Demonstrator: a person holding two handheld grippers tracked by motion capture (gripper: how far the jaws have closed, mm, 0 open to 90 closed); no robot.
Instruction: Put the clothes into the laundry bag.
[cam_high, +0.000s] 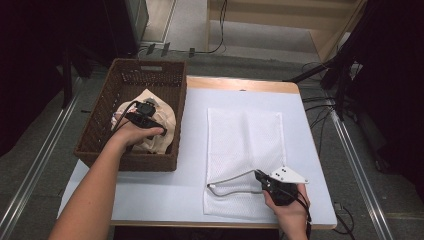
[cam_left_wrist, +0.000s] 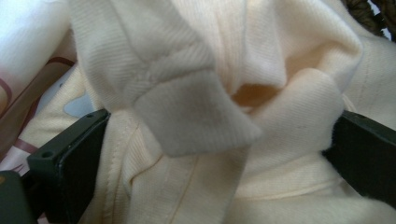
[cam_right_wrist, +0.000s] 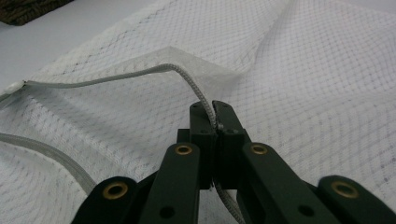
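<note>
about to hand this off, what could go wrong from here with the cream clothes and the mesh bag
1. The left gripper has its jaws around a thick fold of the cream garment in the wicker basket; it may lift several layers at once or lose the bunch.
2. The right gripper is shut on the zipper edge of the mesh laundry bag; the thin edge could slip free and close the mouth.

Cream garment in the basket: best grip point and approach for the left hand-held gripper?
Probably the bunched fold standing proud at the top of the cream garment, taken from above. The wicker basket walls block side approaches, and the fold already sits between the left hand-held gripper jaws, thick enough to pinch.
</note>
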